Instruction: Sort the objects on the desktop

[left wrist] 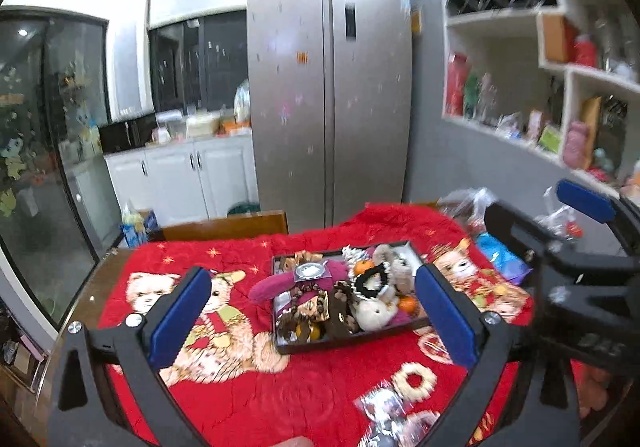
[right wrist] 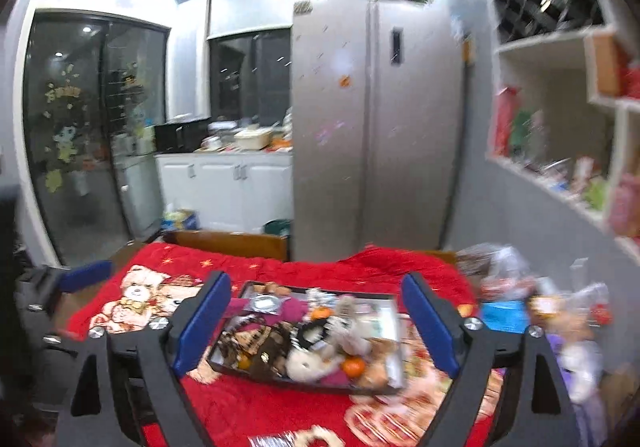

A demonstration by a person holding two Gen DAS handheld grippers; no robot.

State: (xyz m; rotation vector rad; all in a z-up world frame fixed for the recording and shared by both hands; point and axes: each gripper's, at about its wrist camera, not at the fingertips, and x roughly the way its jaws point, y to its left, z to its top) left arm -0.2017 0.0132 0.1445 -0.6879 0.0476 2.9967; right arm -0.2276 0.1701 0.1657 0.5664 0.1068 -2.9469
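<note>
A black tray (left wrist: 340, 341) sits on the red blanket, piled with small things: a white plush bunny (left wrist: 376, 311), oranges (left wrist: 408, 304), a black-and-white scrunchie (left wrist: 370, 279), wooden beads (left wrist: 298, 313) and a maroon cloth (left wrist: 280, 285). The tray also shows in the right wrist view (right wrist: 280, 375). My left gripper (left wrist: 312, 317) is open and empty, raised above the tray. My right gripper (right wrist: 316, 325) is open and empty, also raised above it. A cream scrunchie (left wrist: 414, 381) and clear packets (left wrist: 384, 411) lie on the blanket in front of the tray.
The red bear-print blanket (left wrist: 240, 399) covers the table. Plastic bags and a blue pack (left wrist: 500, 255) lie at the right edge. A wooden chair back (left wrist: 224, 225) stands behind the table. A fridge (left wrist: 328, 107) and wall shelves (left wrist: 540, 87) are beyond.
</note>
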